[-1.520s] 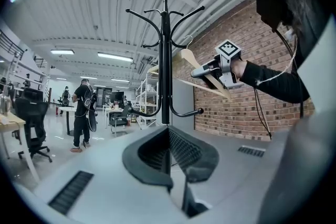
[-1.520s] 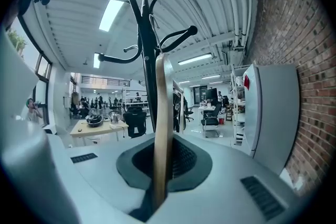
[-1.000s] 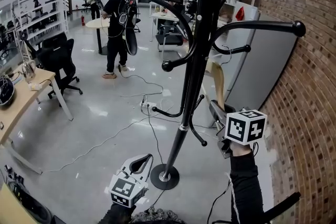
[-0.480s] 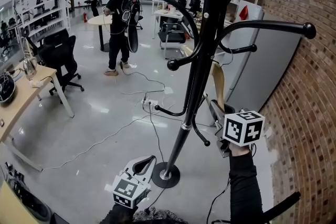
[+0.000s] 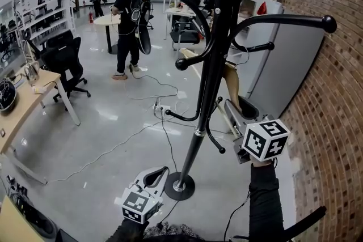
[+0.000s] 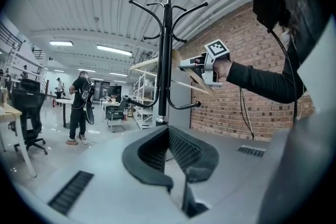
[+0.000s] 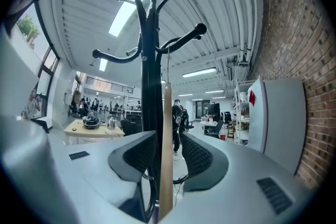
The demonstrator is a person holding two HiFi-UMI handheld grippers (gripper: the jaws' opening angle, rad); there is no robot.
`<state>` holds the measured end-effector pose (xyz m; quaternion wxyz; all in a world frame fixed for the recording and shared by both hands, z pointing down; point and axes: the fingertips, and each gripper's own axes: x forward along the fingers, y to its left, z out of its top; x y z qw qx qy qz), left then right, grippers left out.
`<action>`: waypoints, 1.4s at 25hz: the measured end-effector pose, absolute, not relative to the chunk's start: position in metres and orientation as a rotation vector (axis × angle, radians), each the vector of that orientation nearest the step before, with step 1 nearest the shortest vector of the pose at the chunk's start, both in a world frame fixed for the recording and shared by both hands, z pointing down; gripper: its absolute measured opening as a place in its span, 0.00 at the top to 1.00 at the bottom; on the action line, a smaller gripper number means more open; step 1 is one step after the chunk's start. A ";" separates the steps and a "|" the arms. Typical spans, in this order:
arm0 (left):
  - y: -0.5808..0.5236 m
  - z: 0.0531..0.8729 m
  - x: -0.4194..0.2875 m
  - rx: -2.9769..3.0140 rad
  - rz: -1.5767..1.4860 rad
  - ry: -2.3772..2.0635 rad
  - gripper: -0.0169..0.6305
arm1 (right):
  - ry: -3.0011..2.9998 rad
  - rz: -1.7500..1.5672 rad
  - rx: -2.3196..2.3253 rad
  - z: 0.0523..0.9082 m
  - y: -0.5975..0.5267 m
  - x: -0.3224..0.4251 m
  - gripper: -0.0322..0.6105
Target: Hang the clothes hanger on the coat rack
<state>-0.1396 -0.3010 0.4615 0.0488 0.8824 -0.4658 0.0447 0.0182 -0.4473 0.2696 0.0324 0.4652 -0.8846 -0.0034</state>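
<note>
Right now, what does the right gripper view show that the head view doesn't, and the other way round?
Only the right gripper view: the right gripper with its jaws apart and opening, and the wooden hanger bar between them, clear of the right pad. Only the head view: the round base of the coat rack on the floor, and the left gripper low beside it. Both: the rack's black pole, the brick wall and a person in black farther back.

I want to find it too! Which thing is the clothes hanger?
Find the tall black metal coat rack by the red brick wall. Beside its pole, partway down, is the pale wooden clothes hanger. It is the only light wood among the rack's black hooks.
</note>
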 end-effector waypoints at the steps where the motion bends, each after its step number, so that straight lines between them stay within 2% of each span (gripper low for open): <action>1: -0.300 0.461 -0.137 2.692 0.139 -1.418 0.96 | -2.732 -0.041 1.424 0.265 -0.444 0.020 0.72; 12: -0.288 0.454 -0.111 2.736 0.167 -1.385 0.96 | -2.826 -0.205 1.469 0.231 -0.387 0.066 0.70; 19: -0.278 0.446 -0.096 2.781 0.171 -1.361 0.96 | -2.855 -0.296 1.537 0.239 -0.331 0.101 0.70; 35: -0.228 0.434 -0.041 2.835 0.171 -1.311 0.96 | -2.858 -0.007 1.554 0.314 -0.241 0.159 0.71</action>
